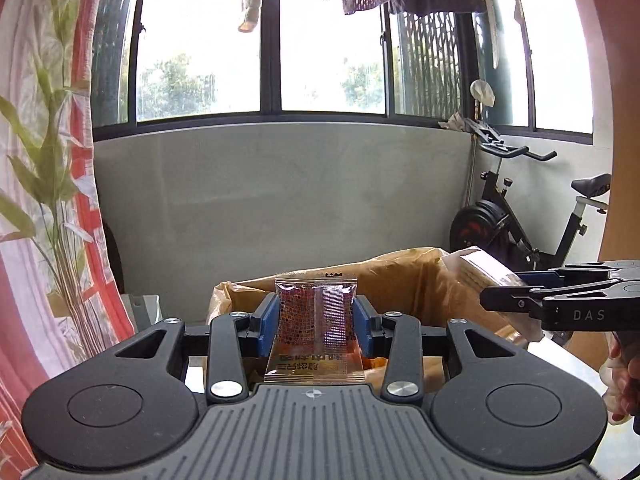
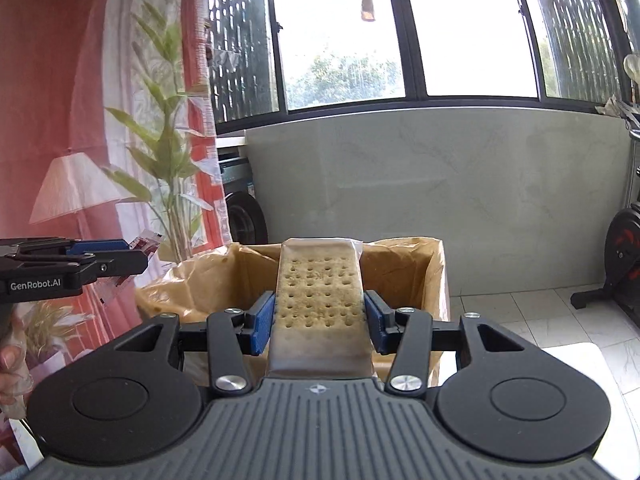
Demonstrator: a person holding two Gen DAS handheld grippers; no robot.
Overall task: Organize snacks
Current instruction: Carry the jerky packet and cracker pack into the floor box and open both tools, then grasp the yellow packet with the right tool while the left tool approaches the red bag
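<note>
Cracker pack (image 2: 320, 300) between blue pads (image 2: 262, 322) (clamped)

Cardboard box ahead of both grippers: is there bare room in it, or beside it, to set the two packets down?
The cardboard box, lined with brown paper, stands open, and its upper interior looks free; its bottom is hidden. Right of it, the white tiled floor is bare up to the exercise bike. Left is crowded: plant and curtain. The left gripper and right gripper each hold a packet.
</note>
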